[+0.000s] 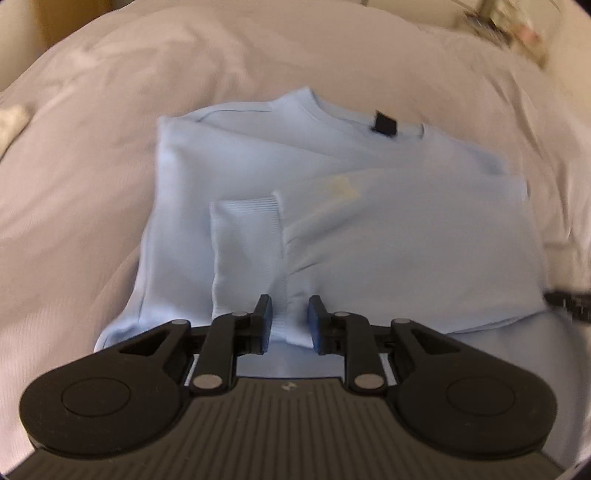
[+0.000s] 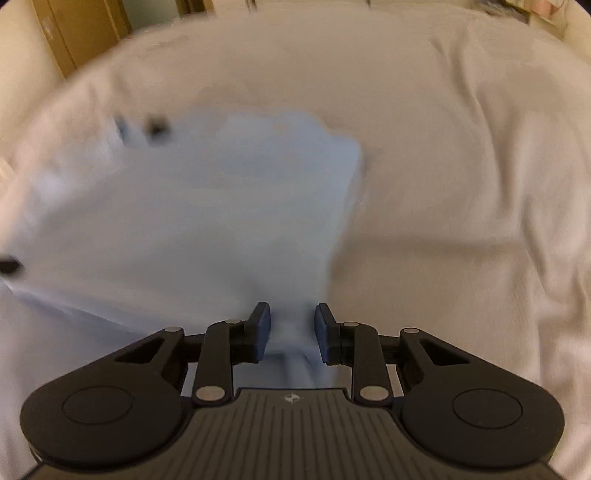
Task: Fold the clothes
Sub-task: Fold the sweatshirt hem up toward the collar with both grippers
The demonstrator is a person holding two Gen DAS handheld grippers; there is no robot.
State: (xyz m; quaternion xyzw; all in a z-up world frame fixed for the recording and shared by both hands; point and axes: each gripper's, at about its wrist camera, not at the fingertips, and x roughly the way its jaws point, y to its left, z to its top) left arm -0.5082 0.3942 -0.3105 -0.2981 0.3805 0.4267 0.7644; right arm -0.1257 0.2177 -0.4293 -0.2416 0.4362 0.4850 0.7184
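The left gripper (image 1: 290,319) is holding its blue-padded jaws partly apart, with a ribbed edge of the light blue sweatshirt (image 1: 369,236) running up between them; whether the pads are actually pinching that fabric cannot be told. The right gripper (image 2: 291,328) is likewise showing its jaws partly apart, with a bunched fold of the same sweatshirt (image 2: 184,221) passing between them, and the blur is hiding whether they are clamping it. Just beyond the left jaws, a ribbed cuff (image 1: 247,218) is lying folded over the body of the garment, which is resting partly folded on the bed. Farther out, the round neckline is facing away, with a dark label (image 1: 384,123) sitting at the collar and a pale yellowish mark (image 1: 341,186) showing on the upper layer. A beige duvet (image 1: 258,55) is spreading wrinkled all around the sweatshirt. In the right wrist view, wooden furniture (image 2: 85,26) is standing past the far left edge of the bed.
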